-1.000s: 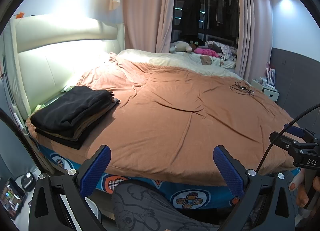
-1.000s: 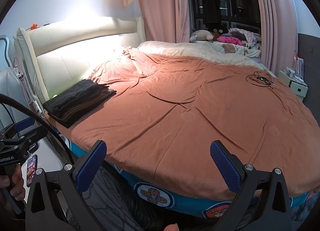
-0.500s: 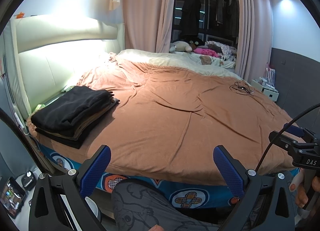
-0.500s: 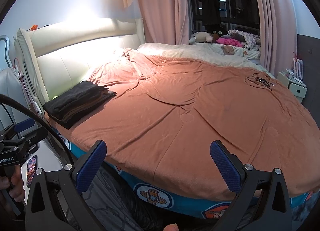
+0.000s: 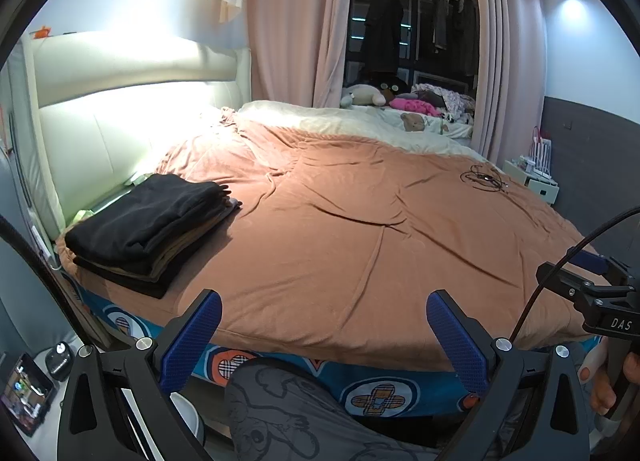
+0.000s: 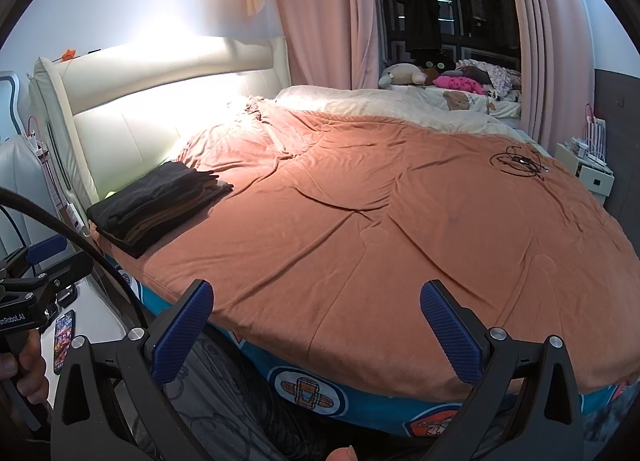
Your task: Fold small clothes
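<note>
Nothing has shifted over the last second: we hold the left claw (image 5: 324, 335) and right claw (image 6: 316, 325) spread apart and empty before the bed (image 5: 360, 229), the folded stack (image 5: 148, 225) resting at its left corner, apparently finished.

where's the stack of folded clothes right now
The stack of folded clothes lies at the left of both wrist views, on the brown blanket near the bed's corner, beside the cream headboard.

A rust-orange bedspread (image 5: 360, 229) covered the blue sheet printed with round orange-and-white badges (image 5: 376, 395). The folded stack of black and brown clothes (image 5: 152, 225) lay beside the cream padded headboard (image 5: 120, 109).
</note>
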The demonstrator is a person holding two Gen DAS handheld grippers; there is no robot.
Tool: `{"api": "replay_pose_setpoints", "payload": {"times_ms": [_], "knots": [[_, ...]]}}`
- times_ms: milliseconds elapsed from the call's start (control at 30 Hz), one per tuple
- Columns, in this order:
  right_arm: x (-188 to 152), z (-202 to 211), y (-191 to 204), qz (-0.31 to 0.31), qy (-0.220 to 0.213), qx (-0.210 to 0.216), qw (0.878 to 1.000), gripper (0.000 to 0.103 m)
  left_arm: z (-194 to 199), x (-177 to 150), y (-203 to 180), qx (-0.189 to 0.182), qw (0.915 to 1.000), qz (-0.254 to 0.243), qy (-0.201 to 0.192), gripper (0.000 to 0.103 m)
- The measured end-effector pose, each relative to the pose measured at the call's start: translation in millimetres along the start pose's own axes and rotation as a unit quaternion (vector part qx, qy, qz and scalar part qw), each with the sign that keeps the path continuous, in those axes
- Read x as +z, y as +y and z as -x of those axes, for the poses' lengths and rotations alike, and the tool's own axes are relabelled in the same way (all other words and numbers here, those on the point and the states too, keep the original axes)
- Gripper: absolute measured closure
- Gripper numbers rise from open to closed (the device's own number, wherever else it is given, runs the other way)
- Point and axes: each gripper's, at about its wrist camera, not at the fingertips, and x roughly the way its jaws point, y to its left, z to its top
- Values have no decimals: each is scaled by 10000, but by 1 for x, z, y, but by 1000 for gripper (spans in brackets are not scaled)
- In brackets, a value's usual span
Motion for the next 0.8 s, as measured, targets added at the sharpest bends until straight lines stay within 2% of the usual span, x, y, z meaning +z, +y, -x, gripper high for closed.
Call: {"api": "replay_pose_setpoints", "payload": {"times_ms": [800], "knots": [[2, 2, 1, 38, -29, -10, 10000, 0, 11, 2, -1, 36, 9999, 55, -85, 0]]}}
